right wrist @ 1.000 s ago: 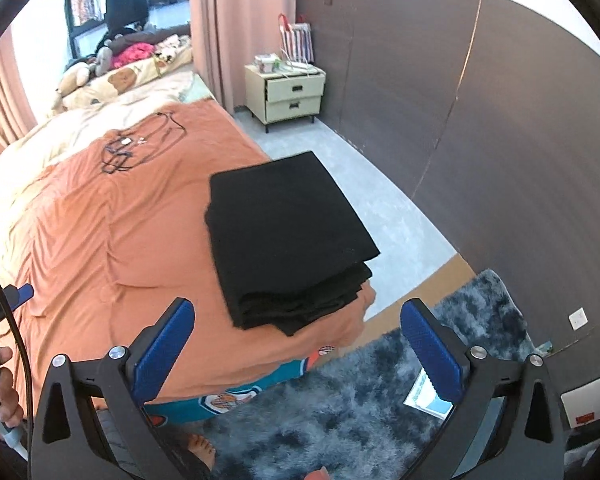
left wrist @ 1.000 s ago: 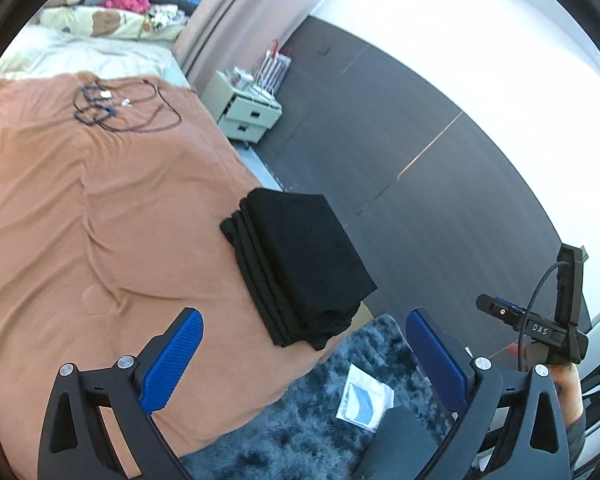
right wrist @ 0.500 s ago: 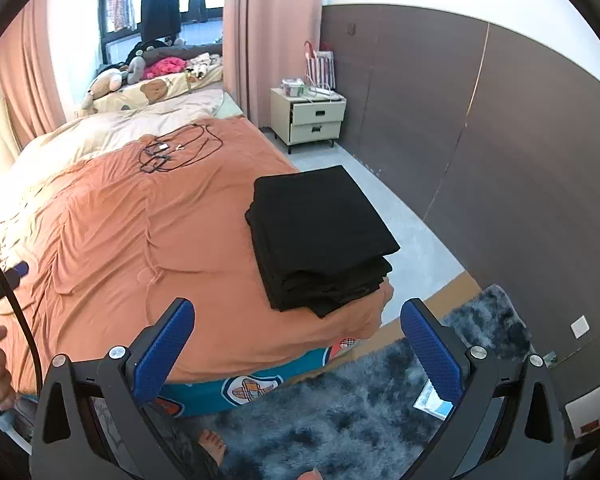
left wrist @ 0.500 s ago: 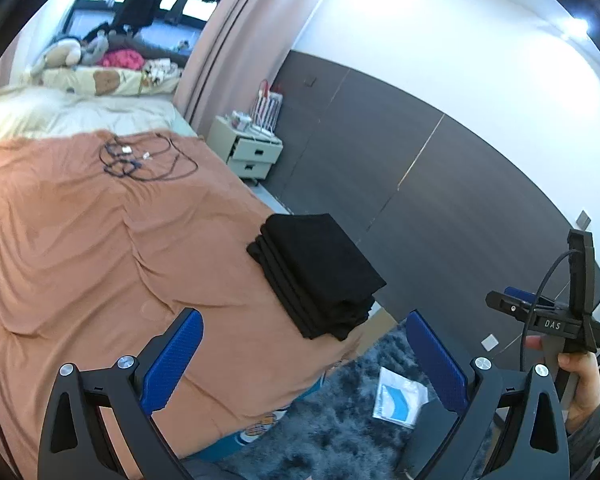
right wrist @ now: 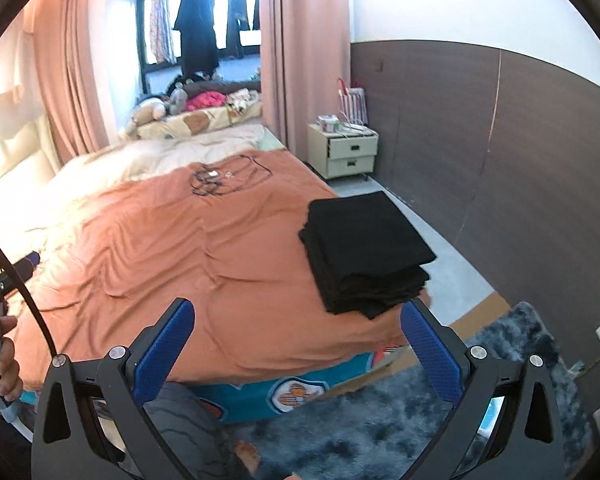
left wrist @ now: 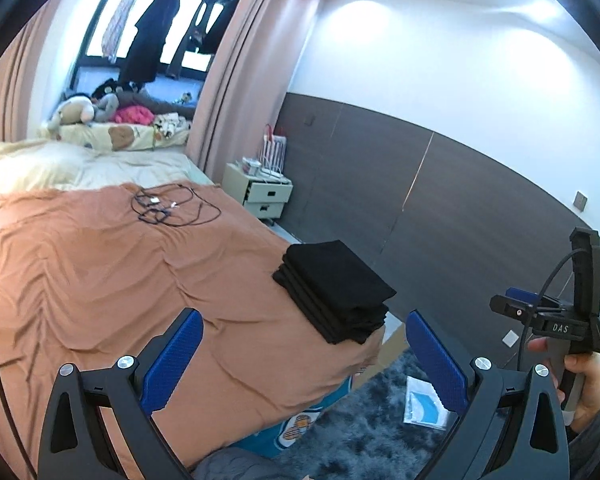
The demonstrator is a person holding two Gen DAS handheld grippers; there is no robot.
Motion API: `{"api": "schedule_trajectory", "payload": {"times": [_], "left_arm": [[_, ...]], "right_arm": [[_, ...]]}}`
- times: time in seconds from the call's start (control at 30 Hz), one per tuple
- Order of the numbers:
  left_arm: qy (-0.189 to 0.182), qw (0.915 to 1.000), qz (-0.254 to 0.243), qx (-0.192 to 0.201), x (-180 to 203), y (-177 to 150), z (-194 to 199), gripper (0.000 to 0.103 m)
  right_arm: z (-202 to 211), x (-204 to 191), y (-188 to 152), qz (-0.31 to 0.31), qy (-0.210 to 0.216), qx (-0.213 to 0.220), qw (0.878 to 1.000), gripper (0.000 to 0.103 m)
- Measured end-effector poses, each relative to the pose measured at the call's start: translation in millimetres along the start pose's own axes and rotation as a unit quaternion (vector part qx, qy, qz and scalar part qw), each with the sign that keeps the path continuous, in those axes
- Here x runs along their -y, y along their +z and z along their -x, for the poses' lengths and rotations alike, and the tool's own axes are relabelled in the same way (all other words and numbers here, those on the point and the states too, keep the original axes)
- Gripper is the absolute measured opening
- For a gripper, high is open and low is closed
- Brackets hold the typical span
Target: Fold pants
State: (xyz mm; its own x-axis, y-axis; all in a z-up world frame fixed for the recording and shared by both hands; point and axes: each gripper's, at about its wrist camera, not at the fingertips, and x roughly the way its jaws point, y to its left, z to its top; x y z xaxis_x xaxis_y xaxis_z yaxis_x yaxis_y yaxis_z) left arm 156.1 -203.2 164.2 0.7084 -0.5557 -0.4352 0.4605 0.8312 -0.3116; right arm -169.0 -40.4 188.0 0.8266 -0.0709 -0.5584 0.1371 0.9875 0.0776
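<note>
The black pants [left wrist: 334, 290] lie folded in a neat stack at the near right corner of the bed, on the orange cover [left wrist: 100, 280]. They also show in the right wrist view [right wrist: 366, 252]. My left gripper [left wrist: 304, 344] is open and empty, held back from the bed and above its edge. My right gripper [right wrist: 300, 340] is open and empty, also drawn back from the bed. The right gripper's body shows in a hand at the right of the left wrist view [left wrist: 556, 320].
A tangle of black cables [left wrist: 168, 210] lies on the cover further up the bed. A cream nightstand [right wrist: 344, 152] stands by the dark wall panel. A grey shaggy rug [right wrist: 380, 432] lies below the bed's foot, with a white packet [left wrist: 424, 404] on it.
Both grippers have pulled back and tilted up from the folded pants, which now look smaller and farther. The pants have not moved. Both grippers stay open.
</note>
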Motion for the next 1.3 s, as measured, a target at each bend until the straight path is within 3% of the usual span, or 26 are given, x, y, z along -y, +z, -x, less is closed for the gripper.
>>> {"api": "schedule_trajectory", "payload": {"times": [0.27, 0.47, 0.73, 1.0, 1.3], "left_arm": [[0.056, 0.9975, -0.025, 0.035, -31.8, -22.8, 69.8, 0.102], [0.097, 0.993, -0.049, 0.047, -43.0, -43.0, 103.2, 0.102], [0.115, 0.9915, -0.045, 0.042, -50.3, -84.8, 122.1, 0.102], [0.147, 0.9876, -0.04, 0.038, -55.8, -125.4, 131.0, 0.102], [0.163, 0.9857, -0.036, 0.024, -59.1, -148.3, 128.0, 0.102]], "right_arm": [[5.5, 2.8, -52.4, -0.018, 0.053, 0.039, 0.998, 0.103], [-1.6, 9.3, -88.9, -0.024, 0.064, 0.051, 0.996, 0.103], [-2.1, 12.0, -117.1, -0.033, 0.1, 0.056, 0.993, 0.103], [-0.8, 0.5, -134.2, -0.018, 0.088, 0.047, 0.995, 0.103], [-11.2, -28.3, -136.7, 0.003, 0.087, 0.029, 0.996, 0.103]]}}
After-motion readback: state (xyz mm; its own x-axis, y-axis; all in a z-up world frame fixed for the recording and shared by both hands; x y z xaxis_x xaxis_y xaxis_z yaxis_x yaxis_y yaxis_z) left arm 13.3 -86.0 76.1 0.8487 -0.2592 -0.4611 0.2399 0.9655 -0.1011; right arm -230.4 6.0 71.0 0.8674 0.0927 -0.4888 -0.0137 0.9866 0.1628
